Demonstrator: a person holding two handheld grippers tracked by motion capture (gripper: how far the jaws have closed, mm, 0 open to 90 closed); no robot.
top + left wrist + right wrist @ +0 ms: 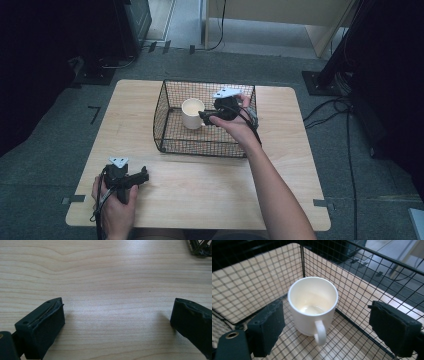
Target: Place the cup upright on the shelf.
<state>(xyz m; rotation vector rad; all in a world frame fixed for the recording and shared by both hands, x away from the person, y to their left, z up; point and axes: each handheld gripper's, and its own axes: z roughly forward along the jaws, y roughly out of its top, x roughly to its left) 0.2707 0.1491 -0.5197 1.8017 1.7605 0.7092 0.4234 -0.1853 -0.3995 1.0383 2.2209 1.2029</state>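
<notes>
A: Where is the mug?

B: The white mug (312, 305) stands upright on the floor of the black wire basket (165, 107), toward its back-left part, close to the mesh wall. In the right gripper view its handle points at the camera and the inside looks empty, with a faint pale stain at the bottom.

A: And the right gripper?

B: The right gripper (206, 118) hangs inside the basket just beside the mug. Its jaws stand wide, one on each side of the handle, touching neither handle nor wall.

A: The left one?

B: The left gripper (141, 176) rests low over the wooden table (210, 185) at the near left, well apart from the basket. Its jaws are spread wide, with bare wood between them.
</notes>
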